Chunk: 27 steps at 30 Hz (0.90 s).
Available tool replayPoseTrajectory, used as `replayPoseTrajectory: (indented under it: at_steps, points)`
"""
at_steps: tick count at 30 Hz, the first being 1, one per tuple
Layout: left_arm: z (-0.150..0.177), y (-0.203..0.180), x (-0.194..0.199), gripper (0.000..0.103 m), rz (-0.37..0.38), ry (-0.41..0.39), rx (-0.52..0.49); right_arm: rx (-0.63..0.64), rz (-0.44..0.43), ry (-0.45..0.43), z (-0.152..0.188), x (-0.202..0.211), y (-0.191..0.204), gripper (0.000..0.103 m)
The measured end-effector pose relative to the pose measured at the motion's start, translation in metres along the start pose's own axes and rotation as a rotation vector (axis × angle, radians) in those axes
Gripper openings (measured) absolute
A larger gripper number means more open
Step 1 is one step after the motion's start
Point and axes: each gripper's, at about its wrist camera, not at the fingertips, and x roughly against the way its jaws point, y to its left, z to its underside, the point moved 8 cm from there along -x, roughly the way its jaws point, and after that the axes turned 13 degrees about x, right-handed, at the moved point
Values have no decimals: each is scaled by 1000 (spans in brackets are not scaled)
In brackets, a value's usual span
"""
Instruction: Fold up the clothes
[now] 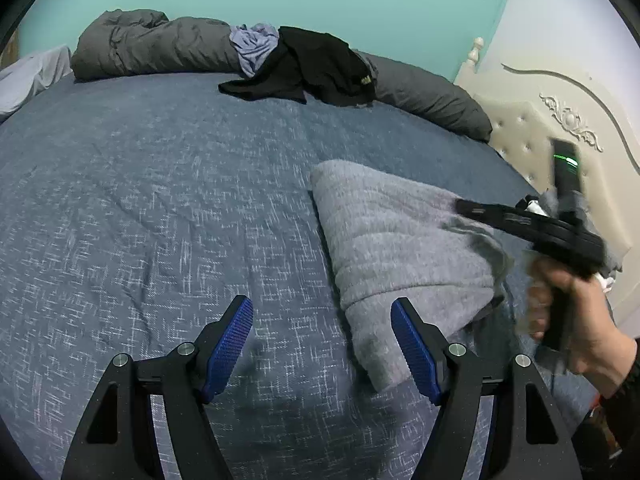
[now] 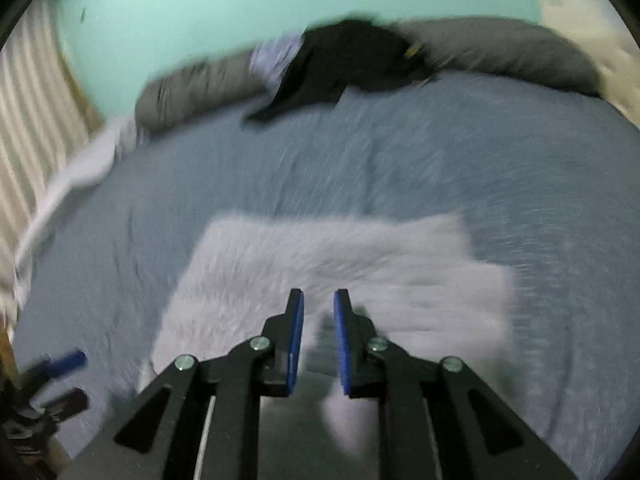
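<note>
A light grey fleecy garment [image 1: 400, 248] lies folded on the blue bedspread [image 1: 160, 200], right of centre. My left gripper [image 1: 322, 340] hovers open just above the bed, its right pad next to the garment's near corner, nothing between its pads. A hand [image 1: 576, 320] holds my right gripper [image 1: 464, 205] over the garment's right side, where grey cloth is lifted under its fingers. In the blurred right wrist view the right gripper [image 2: 319, 296] has its jaws narrow over the garment [image 2: 320, 256], with a strip of grey cloth between the pads.
A rolled dark grey duvet [image 1: 160, 48] runs along the bed's far edge, with a black garment [image 1: 312, 68] and a lavender one [image 1: 256, 46] heaped on it. A cream headboard [image 1: 540, 128] stands at the right. White bedding [image 1: 28, 76] hangs at the far left.
</note>
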Motion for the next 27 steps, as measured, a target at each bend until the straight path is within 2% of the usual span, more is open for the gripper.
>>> replayPoseTrajectory:
  at_steps: [3,9,13,16,18,22,26,27]
  points:
    - [-1,-1,0,75,3,-3,2,-35,115,2,15,17,-32,13]
    - [1,1,-3,75,-8,2,2,-33,93,170,48,-17,-39,14]
    - [-1,3,-2,75,-8,0,8,-53,132,80,33,6,-44,14]
    - [-4,3,-1,75,-4,-6,11,-6,134,-2,23,25,-34,14]
    - [-4,3,-1,75,-2,-9,14,36,109,-14,23,28,-22,14]
    - [-5,8,1,75,-5,-11,30,-58,36,61,39,-1,-25,14]
    - [-8,16,6,75,-15,-19,42,-88,36,58,37,2,-25,14]
    - [-9,18,7,75,-17,-23,45,-112,34,33,36,14,-26,14]
